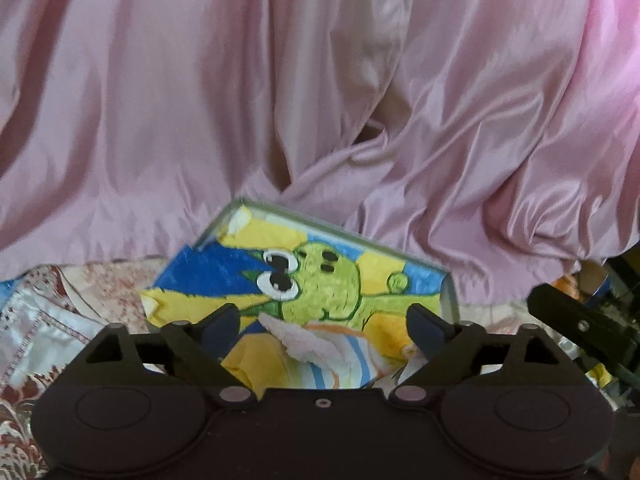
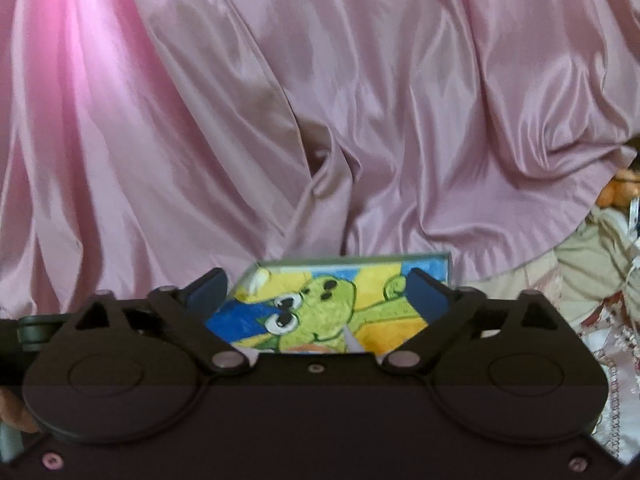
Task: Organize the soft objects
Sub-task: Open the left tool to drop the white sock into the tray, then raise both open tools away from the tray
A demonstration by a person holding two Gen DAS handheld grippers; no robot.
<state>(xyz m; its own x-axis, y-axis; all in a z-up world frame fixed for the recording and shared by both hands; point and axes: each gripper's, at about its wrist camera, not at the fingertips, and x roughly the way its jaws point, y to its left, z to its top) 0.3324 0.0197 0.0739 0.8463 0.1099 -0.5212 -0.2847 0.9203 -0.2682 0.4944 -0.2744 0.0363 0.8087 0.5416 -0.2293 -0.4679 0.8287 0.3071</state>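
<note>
Plainly both tongs, left tongs (image 1: 322, 322) and right tongs (image 2: 320, 292), gape empty; painted box (image 1: 320, 276) ahead, pink satin (image 1: 320, 80) behind.

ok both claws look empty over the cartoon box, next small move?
Probably lower the left claw onto the striped cloth lying in the cartoon box and tuck it flat: its jaws stand wide with nothing gripped. The right claw is open too.

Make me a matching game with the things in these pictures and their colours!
Things:
1. curtain
2. cartoon animal on the box
3. left gripper
4. folded cloth in front of the box

Colours:
A. green
B. black
C. shiny pink
D. striped blue, orange and white

Pairs: 1-C, 2-A, 3-B, 4-D
</note>
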